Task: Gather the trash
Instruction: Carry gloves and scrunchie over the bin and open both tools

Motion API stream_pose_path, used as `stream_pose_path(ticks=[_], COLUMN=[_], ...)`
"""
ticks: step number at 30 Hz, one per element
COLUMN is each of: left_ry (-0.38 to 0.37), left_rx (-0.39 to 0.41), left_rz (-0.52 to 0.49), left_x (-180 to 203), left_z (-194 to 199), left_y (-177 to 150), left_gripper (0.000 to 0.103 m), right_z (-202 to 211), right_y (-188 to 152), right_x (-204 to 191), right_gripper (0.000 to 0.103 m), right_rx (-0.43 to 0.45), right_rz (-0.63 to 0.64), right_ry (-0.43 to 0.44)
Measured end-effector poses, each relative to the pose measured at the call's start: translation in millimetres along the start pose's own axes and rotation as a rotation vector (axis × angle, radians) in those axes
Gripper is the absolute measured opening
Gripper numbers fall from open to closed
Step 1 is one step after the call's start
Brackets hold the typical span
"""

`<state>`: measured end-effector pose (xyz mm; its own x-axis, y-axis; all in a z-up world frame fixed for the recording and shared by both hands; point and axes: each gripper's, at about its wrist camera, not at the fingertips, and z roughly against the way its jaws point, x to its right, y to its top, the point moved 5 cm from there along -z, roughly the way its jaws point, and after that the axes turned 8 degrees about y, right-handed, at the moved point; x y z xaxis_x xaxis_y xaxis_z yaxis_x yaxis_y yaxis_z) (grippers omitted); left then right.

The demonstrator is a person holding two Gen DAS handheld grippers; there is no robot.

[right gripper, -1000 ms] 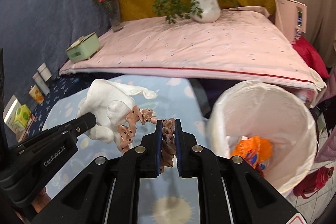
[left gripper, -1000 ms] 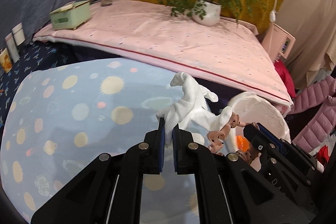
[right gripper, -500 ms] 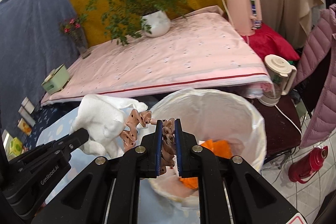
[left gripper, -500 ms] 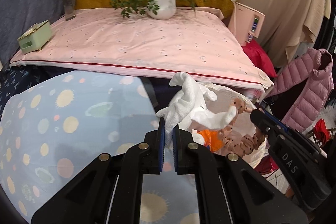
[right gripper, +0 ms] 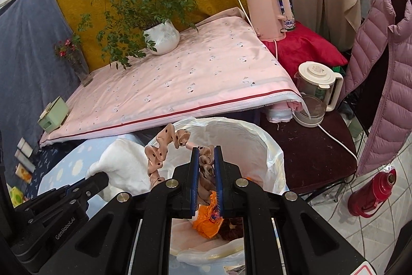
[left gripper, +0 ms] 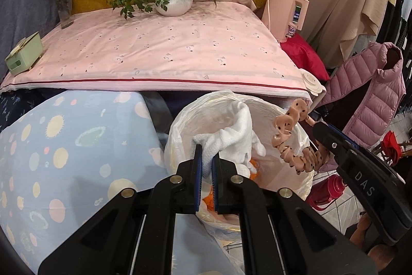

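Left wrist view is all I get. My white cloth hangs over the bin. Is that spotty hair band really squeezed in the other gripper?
Observer: Yes. The right gripper is shut on the beige, dark-dotted fabric scrunchie, pinched between its blue pads.
Operator: What's in the bin?
Observer: Deep in the white-bagged bin, beside the crumpled orange wrapper, lies a dark brown thing; I can't tell what.
Operator: What's the white lid by the pink cover?
Observer: It tops a cream kettle with a clear jug, standing on a dark stool.

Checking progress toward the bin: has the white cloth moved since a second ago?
Yes. The white cloth went from over the blue table to over the bin.
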<state>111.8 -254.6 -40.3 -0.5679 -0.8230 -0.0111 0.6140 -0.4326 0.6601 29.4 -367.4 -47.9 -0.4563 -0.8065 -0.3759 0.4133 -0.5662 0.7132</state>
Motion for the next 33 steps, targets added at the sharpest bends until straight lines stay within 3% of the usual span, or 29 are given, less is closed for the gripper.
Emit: stream_pose_path(ticks=[12, 15, 19, 33], left_ry=[-0.013, -0.011, 0.013, 0.052], left_rx=[-0.035, -0.038, -0.027, -0.014], left_rz=[0.004, 0.013, 0.028, 0.069], left_x=[6, 4, -2, -25], left_z=[-19, -20, -19, -11], left_y=[-2, -3, -3, -10], left_gripper=[0.009, 0.02, 0.047, 0.055], right_z=[-20, -25, -28, -29], right_y=[-2, -2, -3, -11], right_x=[0, -1, -2, -16], right_gripper=[0.012, 0.014, 0.019, 0.033], right_rx=[-0.038, -0.045, -0.048, -0.078], right_rz=[0.011, 0.014, 0.008, 0.049], right_ry=[0.009, 0.011, 0.02, 0.032])
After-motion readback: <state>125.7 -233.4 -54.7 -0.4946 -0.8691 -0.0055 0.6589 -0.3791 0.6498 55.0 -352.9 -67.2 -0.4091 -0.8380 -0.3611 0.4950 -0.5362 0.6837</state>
